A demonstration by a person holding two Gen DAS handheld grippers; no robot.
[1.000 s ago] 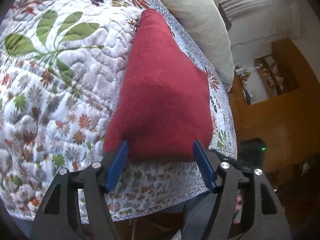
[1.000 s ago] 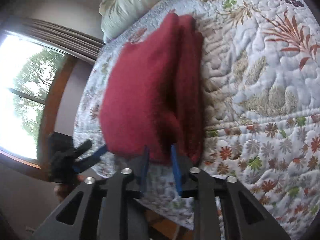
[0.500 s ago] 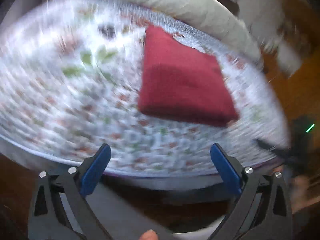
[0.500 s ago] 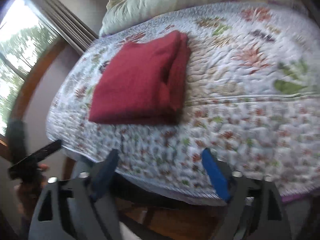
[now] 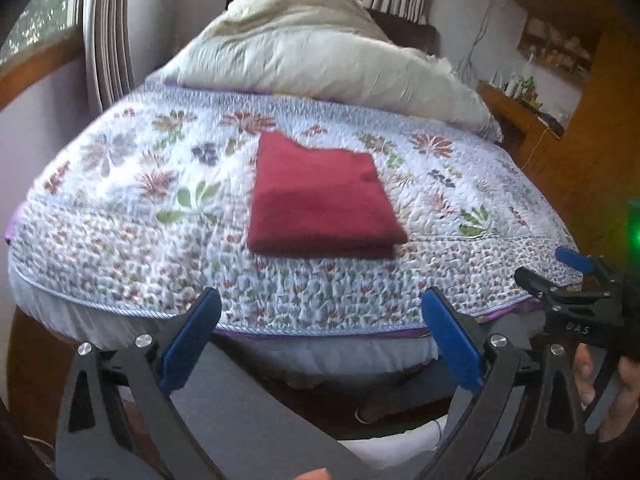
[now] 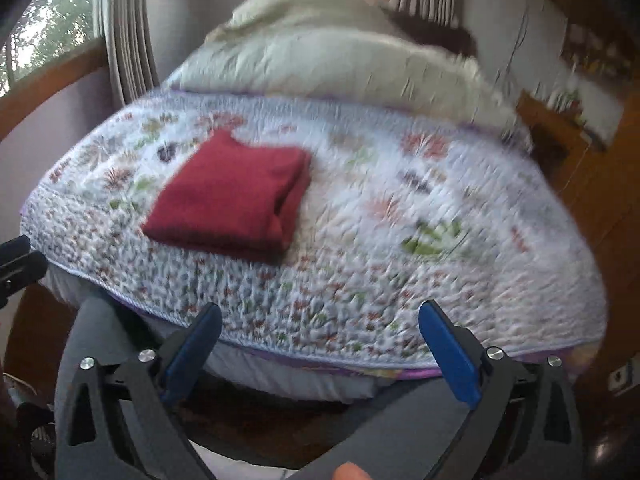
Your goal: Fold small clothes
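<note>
Folded red garment [image 5: 320, 196] lies on floral quilt [image 5: 120, 216], well ahead of left gripper [image 5: 320, 332] and right gripper [image 6: 320, 336], both spread wide; right gripper's body reads "DAS".

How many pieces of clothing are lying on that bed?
1: a folded red garment on the flowered quilt, near its front edge. The bunched cream duvet behind could hide others.

A second ago the right gripper [image 6: 320, 344] pinches the near edge of the red folded garment [image 6: 232, 196] with its jaws close together, and the left gripper [image 5: 320, 336] brackets the same edge; now both sit off the bed's near side, jaws spread wide, gripping nothing. The garment, which filled each view, now lies small toward 12 o'clock of the left gripper and 11 o'clock of the right, flat on the floral quilt [image 5: 120, 216].
</note>
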